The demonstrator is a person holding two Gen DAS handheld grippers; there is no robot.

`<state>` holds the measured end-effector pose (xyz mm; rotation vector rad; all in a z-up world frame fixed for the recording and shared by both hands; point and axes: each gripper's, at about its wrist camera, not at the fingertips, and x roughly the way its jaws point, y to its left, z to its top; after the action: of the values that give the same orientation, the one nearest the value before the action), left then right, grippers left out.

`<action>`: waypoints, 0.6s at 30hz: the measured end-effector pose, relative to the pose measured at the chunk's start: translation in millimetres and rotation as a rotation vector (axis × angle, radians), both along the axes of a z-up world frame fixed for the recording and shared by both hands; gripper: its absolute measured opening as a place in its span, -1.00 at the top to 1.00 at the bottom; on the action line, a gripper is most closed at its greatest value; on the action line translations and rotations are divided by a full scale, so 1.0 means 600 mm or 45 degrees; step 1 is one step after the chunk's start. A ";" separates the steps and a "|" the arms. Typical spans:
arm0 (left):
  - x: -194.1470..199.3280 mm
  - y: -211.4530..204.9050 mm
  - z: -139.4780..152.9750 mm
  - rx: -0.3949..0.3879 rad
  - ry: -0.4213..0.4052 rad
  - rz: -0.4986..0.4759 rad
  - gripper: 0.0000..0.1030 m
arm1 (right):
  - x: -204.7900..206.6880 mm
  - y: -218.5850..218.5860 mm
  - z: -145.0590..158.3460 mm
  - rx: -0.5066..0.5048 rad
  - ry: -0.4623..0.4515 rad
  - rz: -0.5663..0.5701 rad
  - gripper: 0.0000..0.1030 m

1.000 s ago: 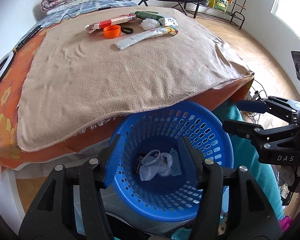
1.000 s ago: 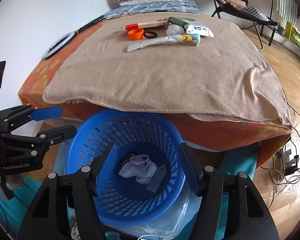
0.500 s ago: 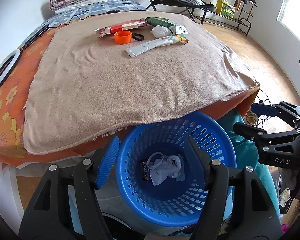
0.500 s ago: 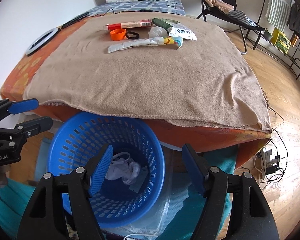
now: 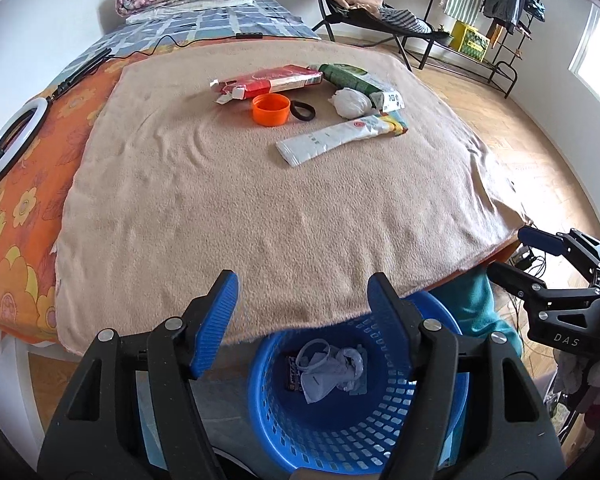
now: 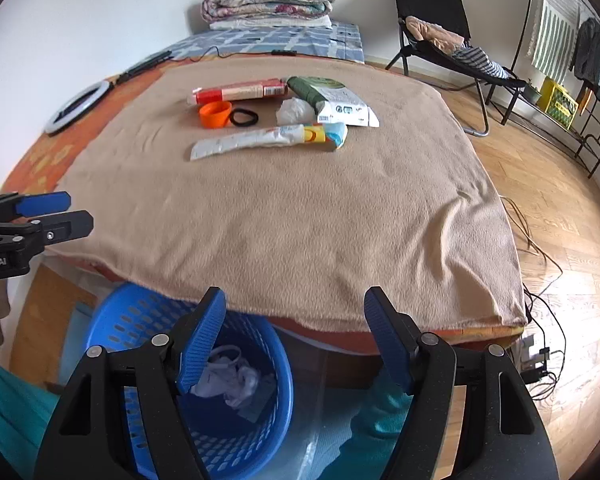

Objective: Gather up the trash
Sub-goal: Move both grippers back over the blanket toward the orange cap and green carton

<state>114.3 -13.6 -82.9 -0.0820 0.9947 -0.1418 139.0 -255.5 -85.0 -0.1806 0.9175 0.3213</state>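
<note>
Left gripper (image 5: 302, 300): I see its two blue fingers spread wide apart with nothing between them. It hangs over the near edge of the bed.
Right gripper (image 6: 296, 320): its fingers are wide apart too, and they hold nothing. It is over the near edge of the bed, to the right of the left one.
Blue basket (image 5: 440, 424): it stands on the floor right under my grippers, tucked partly under the near edge of the blanket. Its mouth faces up.
Trash in the basket (image 5: 328, 370): crumpled white bits and a flat dark packet lie at the bottom.
Tan blanket (image 5: 260, 208): it covers most of the bed, and its near part is bare.
Trash on the blanket: all of it sits in a bunch at the far side, well apart from my grippers.
White tube (image 5: 340, 138): it lies flat. Its long side runs left to right, the flat end on the near left and the bright end on the far right.
Orange cap (image 5: 271, 109): it sits open side up, just left of a black hair band (image 5: 302, 111).
Red wrapper (image 5: 270, 82): it lies long ways left to right, behind the cap.
White paper ball (image 5: 350, 103): it is near the tube's bright end.
Green and white pack (image 5: 360, 84): it lies slanted, touching the paper ball on its far side.
</note>
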 end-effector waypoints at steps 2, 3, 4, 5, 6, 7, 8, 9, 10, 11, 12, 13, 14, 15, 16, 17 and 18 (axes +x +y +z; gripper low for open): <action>0.020 0.004 0.006 -0.013 -0.005 0.015 -0.34 | 0.019 -0.008 0.010 0.038 -0.027 -0.007 -0.39; 0.031 0.006 0.009 -0.017 -0.007 0.019 -0.34 | 0.029 -0.012 0.014 0.042 -0.041 -0.015 -0.39; 0.042 0.007 0.012 -0.017 -0.010 0.023 -0.34 | 0.041 -0.015 0.018 0.043 -0.048 -0.022 -0.39; 0.052 0.008 0.015 -0.019 -0.014 0.027 -0.34 | 0.051 -0.017 0.022 0.052 -0.052 -0.022 -0.39; 0.062 0.010 0.017 -0.024 -0.017 0.032 -0.34 | 0.062 -0.019 0.026 0.064 -0.054 -0.017 -0.39; 0.072 0.012 0.018 -0.031 -0.017 0.038 -0.34 | 0.072 -0.020 0.031 0.071 -0.058 -0.015 -0.39; 0.081 0.014 0.019 -0.037 -0.017 0.044 -0.34 | 0.081 -0.019 0.035 0.073 -0.064 -0.015 -0.39; 0.091 0.017 0.019 -0.041 -0.020 0.049 -0.34 | 0.091 -0.019 0.039 0.076 -0.069 -0.012 -0.39; 0.102 0.019 0.019 -0.043 -0.022 0.057 -0.34 | 0.102 -0.018 0.041 0.078 -0.075 -0.012 -0.39; 0.112 0.022 0.018 -0.044 -0.022 0.066 -0.34 | 0.113 -0.018 0.043 0.078 -0.078 -0.016 -0.39; 0.122 0.024 0.017 -0.047 -0.020 0.074 -0.34 | 0.125 -0.018 0.045 0.080 -0.079 -0.021 -0.39; 0.131 0.027 0.015 -0.053 -0.017 0.080 -0.34 | 0.137 -0.018 0.045 0.087 -0.074 -0.023 -0.39; 0.141 0.029 0.012 -0.058 -0.013 0.087 -0.34 | 0.148 -0.017 0.046 0.098 -0.065 -0.025 -0.39; 0.150 0.032 0.010 -0.063 -0.011 0.095 -0.34 | 0.160 -0.016 0.045 0.110 -0.054 -0.023 -0.39; 0.159 0.034 0.008 -0.068 -0.011 0.103 -0.34 | 0.171 -0.013 0.045 0.114 -0.046 -0.018 -0.39; 0.168 0.035 0.005 -0.072 -0.009 0.110 -0.34 | 0.181 -0.011 0.044 0.113 -0.042 -0.015 -0.39; 0.177 0.036 0.002 -0.075 -0.006 0.115 -0.34 | 0.194 -0.007 0.043 0.108 -0.043 -0.015 -0.39</action>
<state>220.7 8.1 -81.4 -0.1801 0.9801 -0.0883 255.1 -259.7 -59.0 -0.1028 0.8695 0.3448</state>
